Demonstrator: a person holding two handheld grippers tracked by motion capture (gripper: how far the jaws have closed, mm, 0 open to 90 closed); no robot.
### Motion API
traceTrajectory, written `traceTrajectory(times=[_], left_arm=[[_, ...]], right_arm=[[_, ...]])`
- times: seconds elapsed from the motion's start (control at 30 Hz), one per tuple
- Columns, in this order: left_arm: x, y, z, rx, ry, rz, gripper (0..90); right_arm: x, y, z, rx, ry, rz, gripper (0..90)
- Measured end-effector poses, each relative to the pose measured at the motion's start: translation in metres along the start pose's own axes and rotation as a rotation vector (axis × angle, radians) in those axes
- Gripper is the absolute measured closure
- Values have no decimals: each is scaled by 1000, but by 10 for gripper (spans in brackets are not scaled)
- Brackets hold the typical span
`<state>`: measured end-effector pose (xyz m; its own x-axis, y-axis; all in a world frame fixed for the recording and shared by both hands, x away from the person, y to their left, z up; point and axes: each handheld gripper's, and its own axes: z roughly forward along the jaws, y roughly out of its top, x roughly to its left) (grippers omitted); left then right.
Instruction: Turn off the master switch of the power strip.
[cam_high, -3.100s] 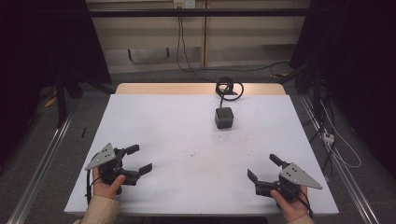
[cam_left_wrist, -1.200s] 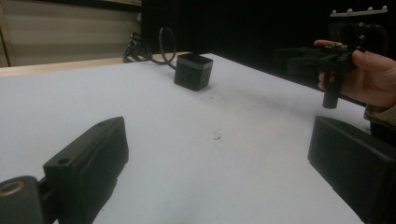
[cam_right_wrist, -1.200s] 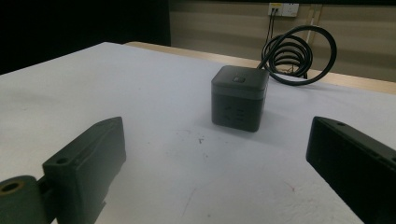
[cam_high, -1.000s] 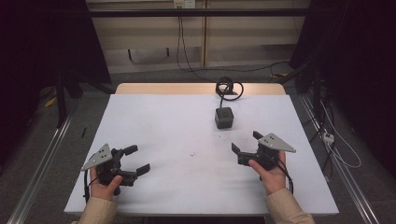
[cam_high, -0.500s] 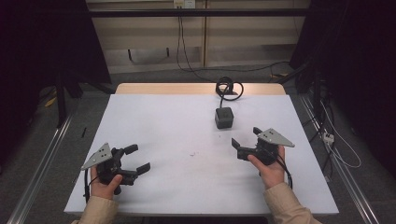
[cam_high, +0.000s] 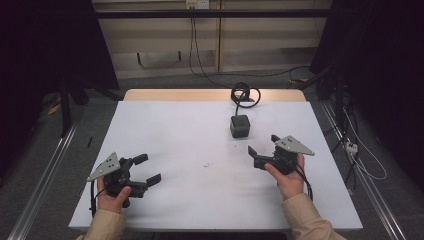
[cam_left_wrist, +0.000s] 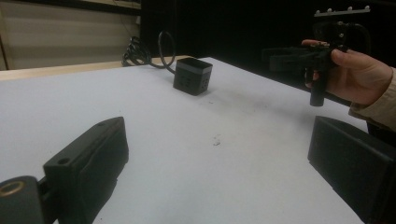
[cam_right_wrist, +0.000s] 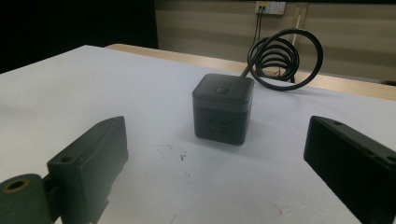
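Cube socket (cam_right_wrist: 223, 108), dark and rigid, sits on the white table (cam_high: 175, 130) just ahead of our right gripper (cam_high: 264, 153), whose jaws gape empty. We judge it light, smooth-sided, tethered by its coiled cable (cam_right_wrist: 280, 58); flat opposite sides suit best. Our left gripper (cam_high: 144, 169) rests spread wide, well apart.

Dim room, dark surrounds; overhead light brightens white table (cam_high: 190, 135). Soft shadows. Gripper views: near jaws blurred, bg soft, slight noise, no glare.
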<state>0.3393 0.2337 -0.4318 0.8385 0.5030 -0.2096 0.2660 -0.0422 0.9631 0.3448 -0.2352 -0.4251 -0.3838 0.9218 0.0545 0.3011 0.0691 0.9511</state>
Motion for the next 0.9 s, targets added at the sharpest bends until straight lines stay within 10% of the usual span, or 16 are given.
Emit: traceTrajectory(times=[0.9], left_arm=[[0,0,-1,-9,7,1,47]], right_arm=[[-6,8,12,13,-17,-10,63]])
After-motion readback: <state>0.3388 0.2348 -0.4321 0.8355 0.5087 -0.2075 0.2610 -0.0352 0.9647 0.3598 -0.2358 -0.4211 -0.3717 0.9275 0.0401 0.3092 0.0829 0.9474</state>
